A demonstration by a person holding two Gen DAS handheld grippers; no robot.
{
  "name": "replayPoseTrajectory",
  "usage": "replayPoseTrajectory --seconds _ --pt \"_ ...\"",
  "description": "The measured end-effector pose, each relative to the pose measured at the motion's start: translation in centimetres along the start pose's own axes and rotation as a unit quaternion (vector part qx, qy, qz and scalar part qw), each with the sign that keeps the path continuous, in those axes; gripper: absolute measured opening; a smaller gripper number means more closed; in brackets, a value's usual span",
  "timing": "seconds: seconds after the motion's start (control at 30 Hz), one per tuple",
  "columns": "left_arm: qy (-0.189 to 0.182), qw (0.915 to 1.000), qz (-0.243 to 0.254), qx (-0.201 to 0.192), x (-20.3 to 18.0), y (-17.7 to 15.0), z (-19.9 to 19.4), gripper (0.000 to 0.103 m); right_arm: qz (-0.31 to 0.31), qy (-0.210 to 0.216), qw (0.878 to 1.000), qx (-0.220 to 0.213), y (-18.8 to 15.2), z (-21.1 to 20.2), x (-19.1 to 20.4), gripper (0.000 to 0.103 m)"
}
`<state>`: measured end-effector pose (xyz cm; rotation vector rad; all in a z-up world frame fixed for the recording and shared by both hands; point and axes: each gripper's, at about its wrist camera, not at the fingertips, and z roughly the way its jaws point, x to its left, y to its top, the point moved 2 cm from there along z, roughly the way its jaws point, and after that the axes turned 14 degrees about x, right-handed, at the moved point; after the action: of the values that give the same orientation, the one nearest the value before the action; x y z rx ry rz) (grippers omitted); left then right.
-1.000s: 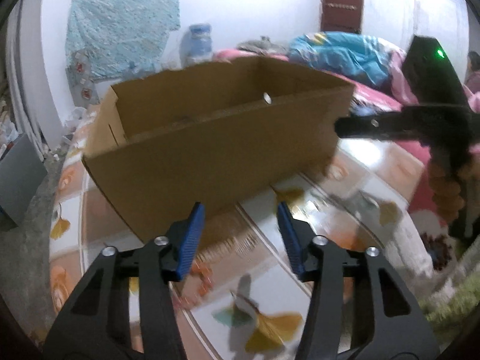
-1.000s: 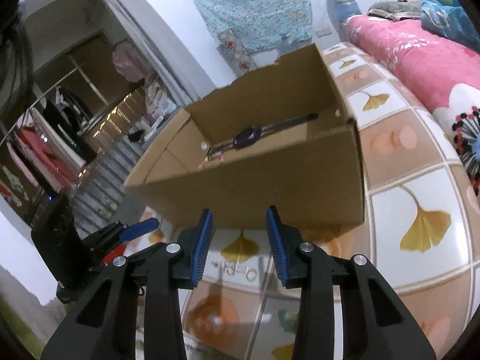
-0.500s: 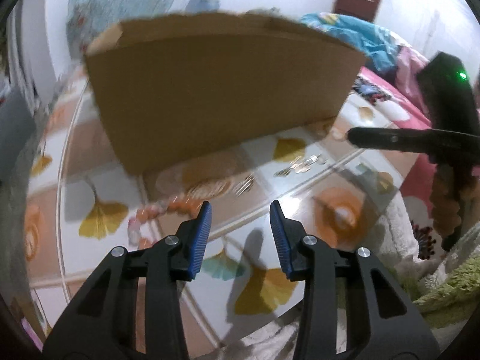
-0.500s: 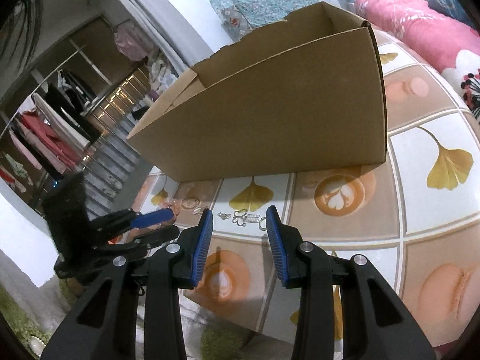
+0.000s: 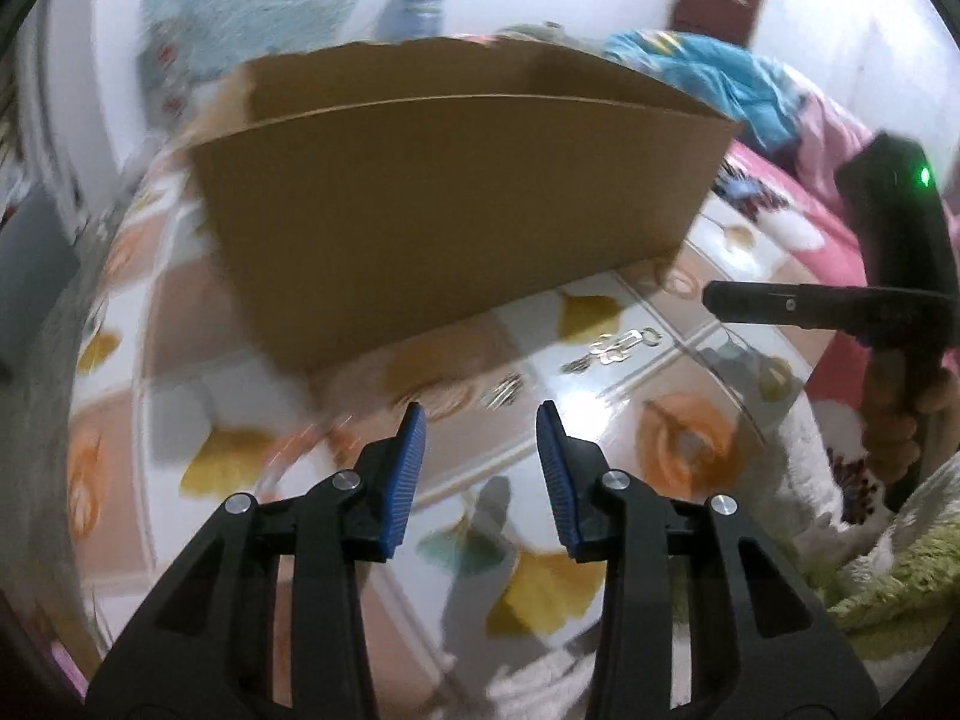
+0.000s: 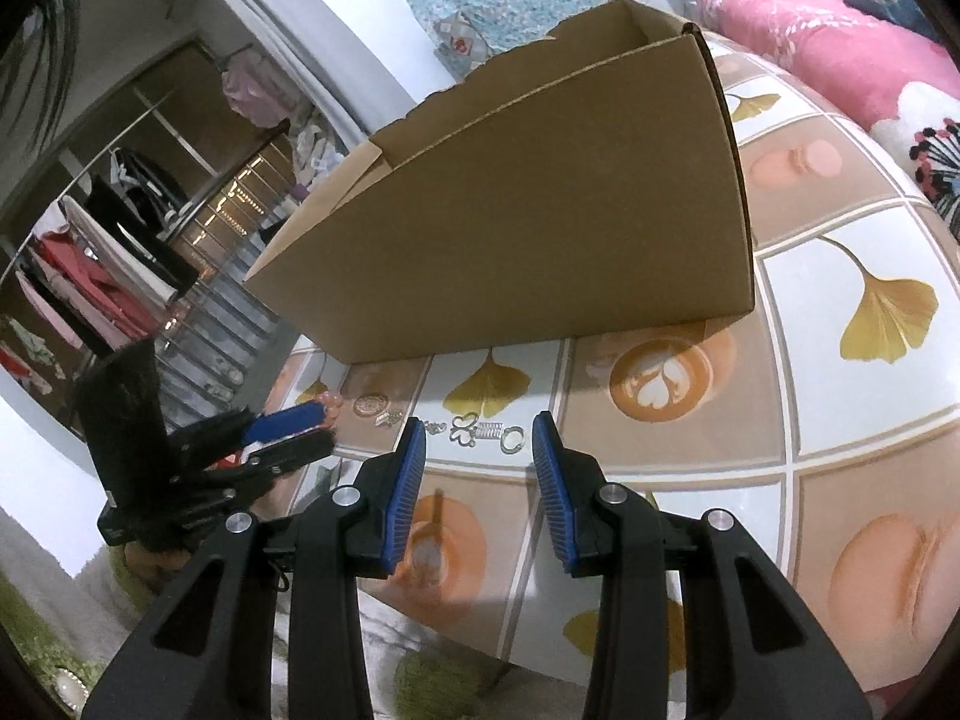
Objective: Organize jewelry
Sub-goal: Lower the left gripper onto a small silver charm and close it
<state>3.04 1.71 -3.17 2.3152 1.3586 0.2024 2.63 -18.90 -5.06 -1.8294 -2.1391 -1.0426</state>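
Both grippers are held over the patterned mat: left gripper [image 5: 480, 414] and right gripper [image 6: 479, 420] narrowly parted, nothing held; silver jewelry [image 6: 480, 429] lies mid-frame below the cardboard box [image 6: 540, 210].

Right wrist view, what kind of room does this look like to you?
Most likely a bedroom at home. A bed with a pink floral cover stands at the right, and clothes hang on a rail at the left. The box and silver jewelry lie on a leaf-patterned cloth.
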Motion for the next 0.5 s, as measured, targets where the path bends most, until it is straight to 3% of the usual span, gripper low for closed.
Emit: replayPoseTrajectory --seconds 0.13,0.23,0.5 --pt "0.019 0.9984 0.049 0.020 -1.0 1.2 1.4 0.034 -0.007 -0.011 1.000 0.002 -0.2 0.0 0.3 0.037" --pt "0.030 0.9962 0.065 0.049 -0.9 1.5 2.4 0.024 -0.008 -0.011 1.000 0.002 -0.1 0.1 0.4 0.037" --pt "0.010 0.9918 0.103 0.075 -0.6 2.9 3.1 0.020 -0.014 -0.006 1.000 0.001 0.2 0.3 0.4 0.037"
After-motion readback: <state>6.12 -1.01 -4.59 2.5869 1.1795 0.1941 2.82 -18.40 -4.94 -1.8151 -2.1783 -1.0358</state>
